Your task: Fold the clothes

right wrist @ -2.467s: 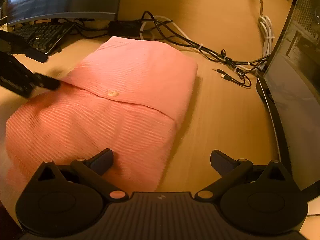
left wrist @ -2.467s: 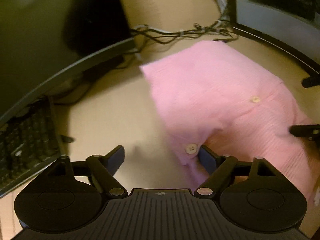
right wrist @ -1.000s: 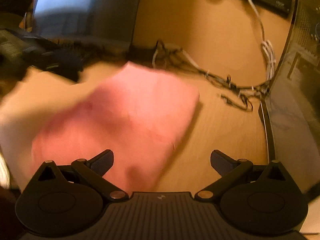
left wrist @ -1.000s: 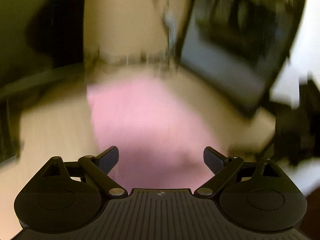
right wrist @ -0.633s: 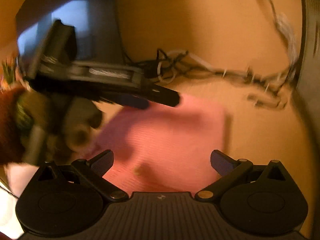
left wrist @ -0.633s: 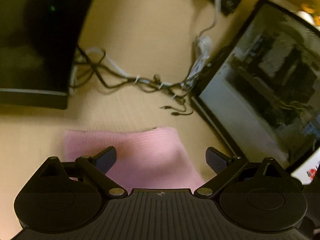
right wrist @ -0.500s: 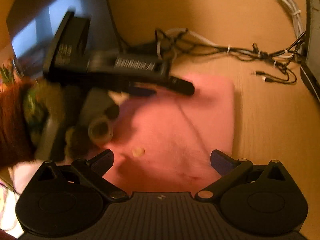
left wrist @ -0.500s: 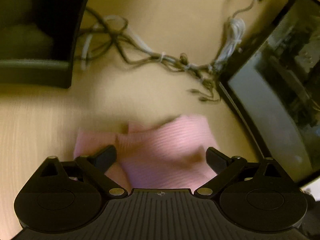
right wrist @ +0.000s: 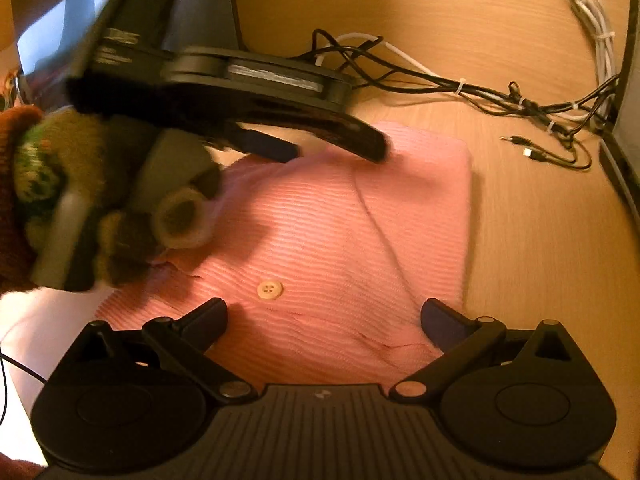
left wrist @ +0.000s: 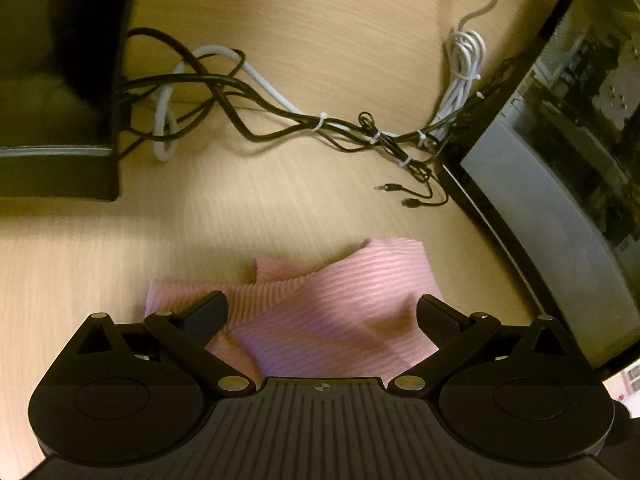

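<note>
A pink ribbed garment [right wrist: 340, 240] lies folded on the wooden desk, one pale button [right wrist: 270, 290] showing near its front. My right gripper [right wrist: 324, 318] hangs open above the garment's near edge, nothing between its fingers. My left gripper [right wrist: 332, 150], held by a hand in a knit glove [right wrist: 60, 168], reaches across the garment's far left corner with its fingers apart. In the left wrist view the garment's [left wrist: 332, 300] rumpled far corner sits between and just beyond the open left gripper [left wrist: 322, 314].
A bundle of black and white cables [left wrist: 320, 124] runs along the back of the desk, with loose plug ends [right wrist: 528, 148] on the right. A monitor [left wrist: 560, 184] stands at the right, and a dark monitor base [left wrist: 56, 172] at the left.
The left gripper has swung from the garment's left side to its far corner, where the cloth now looks rumpled. The right gripper has come in closer over the near edge. Both stayed open.
</note>
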Available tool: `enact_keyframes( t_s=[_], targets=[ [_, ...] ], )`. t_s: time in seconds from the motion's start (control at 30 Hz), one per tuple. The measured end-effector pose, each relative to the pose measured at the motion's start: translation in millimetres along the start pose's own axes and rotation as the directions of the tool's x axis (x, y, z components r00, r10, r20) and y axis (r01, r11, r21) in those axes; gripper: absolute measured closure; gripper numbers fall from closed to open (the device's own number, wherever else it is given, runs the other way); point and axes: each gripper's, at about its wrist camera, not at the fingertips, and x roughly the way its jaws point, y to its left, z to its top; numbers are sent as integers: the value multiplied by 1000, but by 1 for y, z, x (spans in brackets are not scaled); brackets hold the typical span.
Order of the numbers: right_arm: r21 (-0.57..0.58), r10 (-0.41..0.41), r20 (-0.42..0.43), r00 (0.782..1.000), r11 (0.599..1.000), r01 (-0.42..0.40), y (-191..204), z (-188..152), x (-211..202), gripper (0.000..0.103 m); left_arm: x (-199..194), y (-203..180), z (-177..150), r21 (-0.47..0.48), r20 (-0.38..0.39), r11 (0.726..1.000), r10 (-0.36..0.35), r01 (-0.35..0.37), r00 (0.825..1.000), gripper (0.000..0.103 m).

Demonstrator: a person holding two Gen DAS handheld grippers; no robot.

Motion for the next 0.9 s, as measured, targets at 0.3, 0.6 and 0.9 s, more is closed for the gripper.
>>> enact_keyframes(
  t_s=[0.3, 0.6, 0.9],
  targets=[
    [-500, 110, 89, 990, 864, -51, 34, -55, -100, 0, -151, -13, -69, 155, 161, 971, 155, -180, 975, 0],
    [-680, 174, -51, 983, 715, -162, 79, -88, -67, 13, -191, -30, -152, 206, 154, 915, 319, -346, 935, 0],
    [-388, 225, -136, 965, 884, -261, 56, -59, -40, 60, -203, -70, -182, 322, 125, 899, 271, -297, 955, 0]
  ],
)
